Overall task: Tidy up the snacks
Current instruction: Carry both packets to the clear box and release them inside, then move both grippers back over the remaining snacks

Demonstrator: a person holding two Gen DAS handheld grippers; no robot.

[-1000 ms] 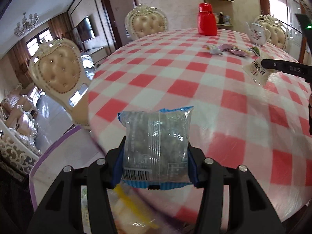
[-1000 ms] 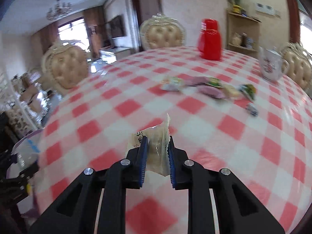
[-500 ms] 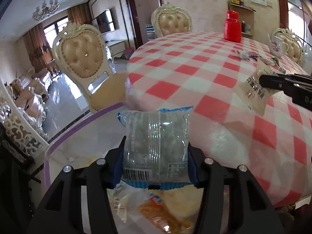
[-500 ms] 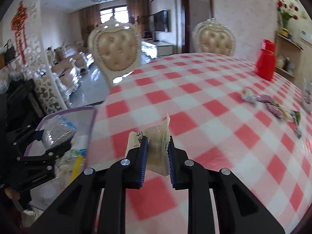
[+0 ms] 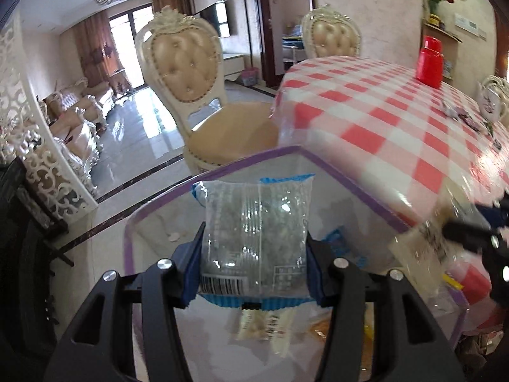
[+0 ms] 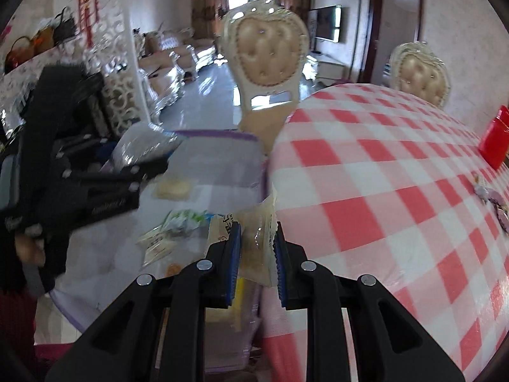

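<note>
Left gripper (image 5: 254, 254) clamping a clear packet (image 5: 256, 232), right gripper (image 6: 257, 254) clamping a pale wrapped snack (image 6: 256, 248), both hovering over a purple-rimmed bin (image 5: 350, 187).

A red-and-white checked tablecloth (image 5: 397, 117) covers the table, with a solid red jug (image 5: 430, 62) near its far edge. The clear bin (image 5: 346, 187) has a purple rim, and the clear packet (image 5: 256, 238) of greyish-green bits has blue ends. The black grippers carry blue pads (image 6: 234, 261); 2 chairs (image 6: 268, 47) are cream with tan tufted backs.
</note>
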